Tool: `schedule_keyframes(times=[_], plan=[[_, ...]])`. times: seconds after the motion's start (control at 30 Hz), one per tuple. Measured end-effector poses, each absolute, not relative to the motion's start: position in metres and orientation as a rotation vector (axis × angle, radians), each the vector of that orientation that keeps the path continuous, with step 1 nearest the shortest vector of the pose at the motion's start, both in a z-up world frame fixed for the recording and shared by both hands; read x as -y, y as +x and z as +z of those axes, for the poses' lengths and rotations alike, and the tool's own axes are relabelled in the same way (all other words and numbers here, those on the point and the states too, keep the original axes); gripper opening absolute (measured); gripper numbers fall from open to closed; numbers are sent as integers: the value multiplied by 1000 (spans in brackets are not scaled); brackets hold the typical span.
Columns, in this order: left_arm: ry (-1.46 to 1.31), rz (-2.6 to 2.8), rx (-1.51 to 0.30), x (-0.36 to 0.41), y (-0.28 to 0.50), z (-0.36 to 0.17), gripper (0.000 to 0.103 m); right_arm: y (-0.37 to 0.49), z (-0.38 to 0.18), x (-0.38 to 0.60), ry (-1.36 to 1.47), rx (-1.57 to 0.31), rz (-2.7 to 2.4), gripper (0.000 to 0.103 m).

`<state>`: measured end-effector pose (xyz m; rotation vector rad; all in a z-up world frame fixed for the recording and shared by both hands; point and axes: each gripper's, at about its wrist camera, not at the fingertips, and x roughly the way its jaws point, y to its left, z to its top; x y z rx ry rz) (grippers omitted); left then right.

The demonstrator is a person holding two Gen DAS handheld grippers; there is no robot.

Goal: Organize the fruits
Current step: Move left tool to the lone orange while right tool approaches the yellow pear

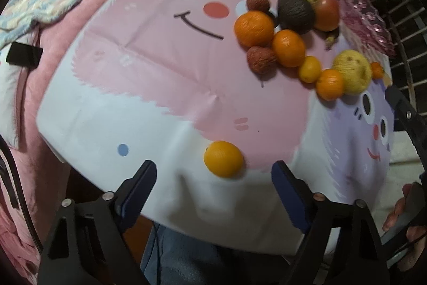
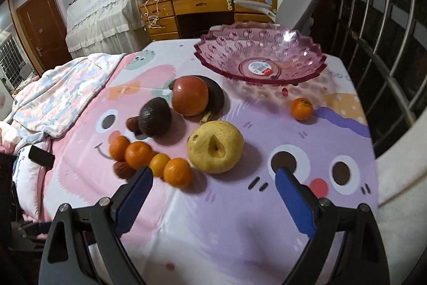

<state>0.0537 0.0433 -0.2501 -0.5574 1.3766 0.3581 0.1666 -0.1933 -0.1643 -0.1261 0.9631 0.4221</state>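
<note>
Left wrist view shows a lone round orange fruit (image 1: 223,158) just ahead between the left tongs' (image 1: 213,187) spread fingers, nearer than the right's (image 2: 213,187), also spread.

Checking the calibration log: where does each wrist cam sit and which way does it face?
Left wrist: on the left hand-held gripper, open, looking steeply down at a lone orange on the table; the person's fingers and the other gripper's finger at right.
Right wrist: on the right hand-held gripper, open, facing across the table toward the empty pink bowl and desk.
Shared: the yellow pear, the fruit cluster, the cartoon tablecloth.
</note>
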Motion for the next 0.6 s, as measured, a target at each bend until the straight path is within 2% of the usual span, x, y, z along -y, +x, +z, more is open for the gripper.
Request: schedule_keyframes(times=[0.13,0.53,0.6], plan=[[-576,344,-1411,-43,61,-270,80,188,-186,185,-118,-975,417,94],[-566,323,-1399,-40,79,-279,57,219,-223,166,-110,-1040,401,92],[-555,326,-1406,-40,82,-277,48,222,-228,165,-87,-1064,398,88]])
